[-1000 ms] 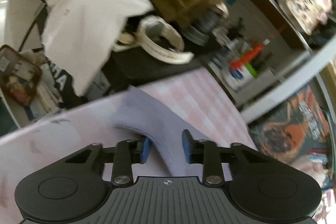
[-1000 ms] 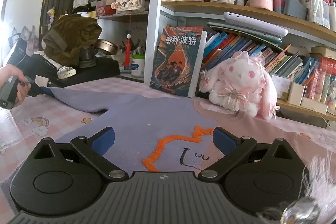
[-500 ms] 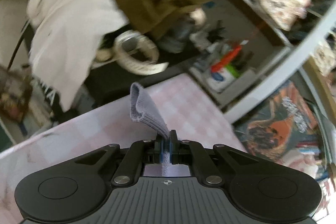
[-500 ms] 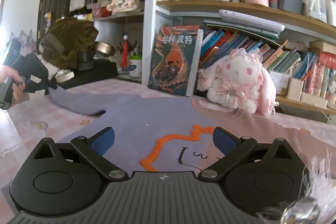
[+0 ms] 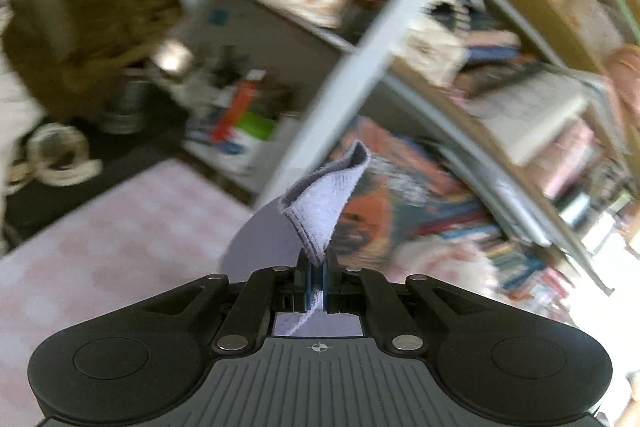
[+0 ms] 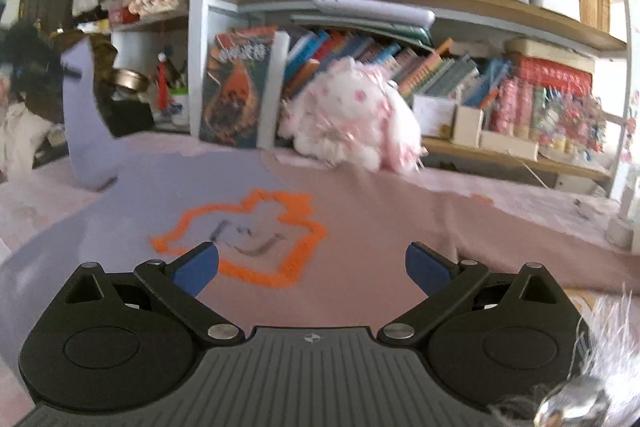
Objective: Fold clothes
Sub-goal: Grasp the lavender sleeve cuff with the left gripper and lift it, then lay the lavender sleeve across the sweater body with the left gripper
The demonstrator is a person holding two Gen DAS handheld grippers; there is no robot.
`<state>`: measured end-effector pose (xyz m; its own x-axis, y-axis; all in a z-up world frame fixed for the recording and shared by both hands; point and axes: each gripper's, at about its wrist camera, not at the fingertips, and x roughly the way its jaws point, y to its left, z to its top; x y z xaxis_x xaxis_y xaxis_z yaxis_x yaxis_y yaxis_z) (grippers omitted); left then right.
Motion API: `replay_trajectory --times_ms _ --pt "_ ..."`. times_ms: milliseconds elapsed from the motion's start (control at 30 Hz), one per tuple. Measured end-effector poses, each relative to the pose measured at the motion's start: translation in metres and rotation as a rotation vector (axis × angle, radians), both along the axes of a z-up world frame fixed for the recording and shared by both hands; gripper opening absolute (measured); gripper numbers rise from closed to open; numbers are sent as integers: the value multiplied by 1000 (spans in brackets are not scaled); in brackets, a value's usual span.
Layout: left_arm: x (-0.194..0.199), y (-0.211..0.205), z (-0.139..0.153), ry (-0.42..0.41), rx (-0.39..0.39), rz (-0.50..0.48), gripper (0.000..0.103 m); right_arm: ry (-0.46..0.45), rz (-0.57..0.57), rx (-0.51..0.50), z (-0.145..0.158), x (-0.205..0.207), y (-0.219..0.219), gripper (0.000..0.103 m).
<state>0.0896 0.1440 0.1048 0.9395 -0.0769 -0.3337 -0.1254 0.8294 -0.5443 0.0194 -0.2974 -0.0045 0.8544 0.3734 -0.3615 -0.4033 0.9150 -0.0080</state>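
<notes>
A sweater (image 6: 160, 183), lavender on the left and dusty pink on the right with an orange outline figure (image 6: 244, 235) on its chest, lies spread on the pink checked tablecloth (image 5: 120, 235). My left gripper (image 5: 316, 269) is shut on the lavender sleeve cuff (image 5: 324, 195), which stands up out of the jaws. In the right wrist view that sleeve (image 6: 84, 131) hangs raised above the table at the far left. My right gripper (image 6: 312, 267) hovers open just above the sweater's chest, with nothing between its blue pads (image 6: 196, 267).
A pink plush rabbit (image 6: 352, 119) and an upright book (image 6: 240, 91) stand at the table's back edge, in front of a crowded bookshelf (image 6: 440, 11). An olive garment (image 5: 88, 27), a metal pot (image 5: 124, 107) and white rings (image 5: 56, 159) sit at the far left.
My left gripper closed on the sleeve cuff, then rose and swung right, lifting the sleeve off the table. My right gripper shifted over the sweater's chest and stayed open.
</notes>
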Motion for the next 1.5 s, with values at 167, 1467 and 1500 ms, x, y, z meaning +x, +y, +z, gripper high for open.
replay_trajectory --times_ms 167,1467,1500 --pt "18 -53 26 -41 43 -124 3 -10 23 -3 -1 -7 -3 101" --pt "117 -247 -67 157 86 -376 63 3 52 -7 -1 -4 2 101" --pt "114 -243 -67 146 83 -372 68 6 53 -7 -1 -3 2 101"
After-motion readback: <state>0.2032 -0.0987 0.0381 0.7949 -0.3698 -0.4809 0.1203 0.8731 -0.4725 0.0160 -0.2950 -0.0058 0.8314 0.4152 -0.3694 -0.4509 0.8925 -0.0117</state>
